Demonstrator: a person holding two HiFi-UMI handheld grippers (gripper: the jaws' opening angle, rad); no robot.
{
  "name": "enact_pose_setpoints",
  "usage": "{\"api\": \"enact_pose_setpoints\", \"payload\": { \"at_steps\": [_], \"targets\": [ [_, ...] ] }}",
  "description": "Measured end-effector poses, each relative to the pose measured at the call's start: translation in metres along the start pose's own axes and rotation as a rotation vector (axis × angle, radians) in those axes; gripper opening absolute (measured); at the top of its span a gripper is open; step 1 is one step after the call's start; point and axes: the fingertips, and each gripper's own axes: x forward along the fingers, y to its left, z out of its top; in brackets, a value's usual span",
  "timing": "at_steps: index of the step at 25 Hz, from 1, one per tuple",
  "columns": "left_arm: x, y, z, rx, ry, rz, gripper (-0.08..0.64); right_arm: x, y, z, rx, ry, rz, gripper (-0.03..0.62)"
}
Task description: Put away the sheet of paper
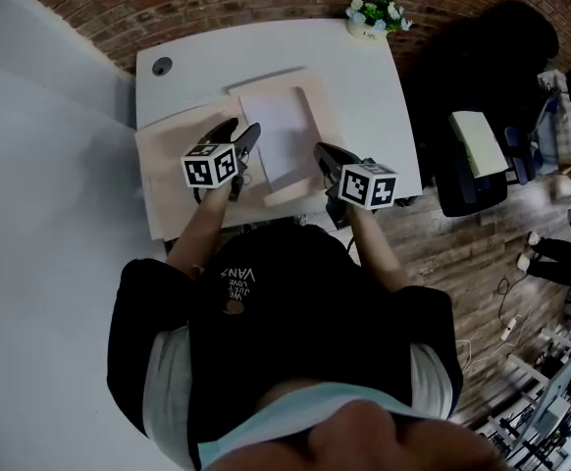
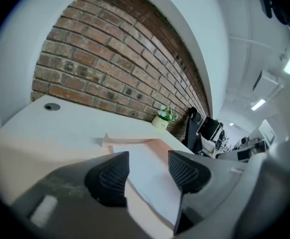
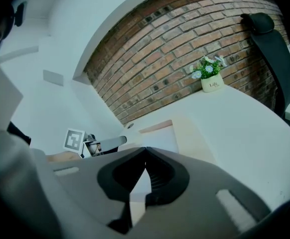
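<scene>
1. We see the sheet of paper (image 1: 278,126) lying flat on the open beige folder (image 1: 173,170), on the white table (image 1: 369,81).
2. Our left gripper (image 1: 244,137) hovers at the sheet's left edge, jaws well apart, holding nothing.
3. Our right gripper (image 1: 321,152) is beside the folder's right edge, jaw tips pressed together; we see nothing between them.

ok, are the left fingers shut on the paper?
No, the left gripper has its fingers spread apart, with the paper lying free, seen through the gap.

The white sheet of paper (image 1: 276,130) lies flat — on the open beige folder (image 1: 173,165).
</scene>
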Motion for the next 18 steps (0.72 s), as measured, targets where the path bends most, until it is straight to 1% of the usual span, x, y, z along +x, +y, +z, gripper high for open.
{"api": "enact_pose_setpoints", "payload": {
  "at_steps": [3, 5, 7, 9, 15, 18],
  "targets": [
    [-0.011, 0.001, 0.007, 0.039, -0.031, -0.003, 0.182, 0.001, 0.007, -0.002, -0.007, -0.015, -0.001, -0.001],
    [-0.018, 0.001, 0.009, 0.052, -0.050, -0.007, 0.151, 0.002, 0.013, -0.005, -0.012, -0.018, -0.001, 0.000],
    [-0.024, 0.001, 0.010, 0.055, -0.061, -0.015, 0.135, 0.003, 0.018, -0.008, -0.017, -0.021, -0.004, 0.000],
    [-0.030, 0.001, 0.011, 0.059, -0.068, -0.028, 0.096, 0.005, 0.022, -0.010, -0.020, -0.031, -0.004, -0.002],
    [-0.053, -0.003, 0.019, 0.081, -0.103, -0.074, 0.076, 0.010, 0.039, -0.015, -0.045, -0.063, -0.012, -0.002],
    [-0.067, -0.003, 0.025, 0.099, -0.128, -0.091, 0.033, 0.012, 0.048, -0.016, -0.062, -0.081, -0.016, -0.002]
  ]
}}
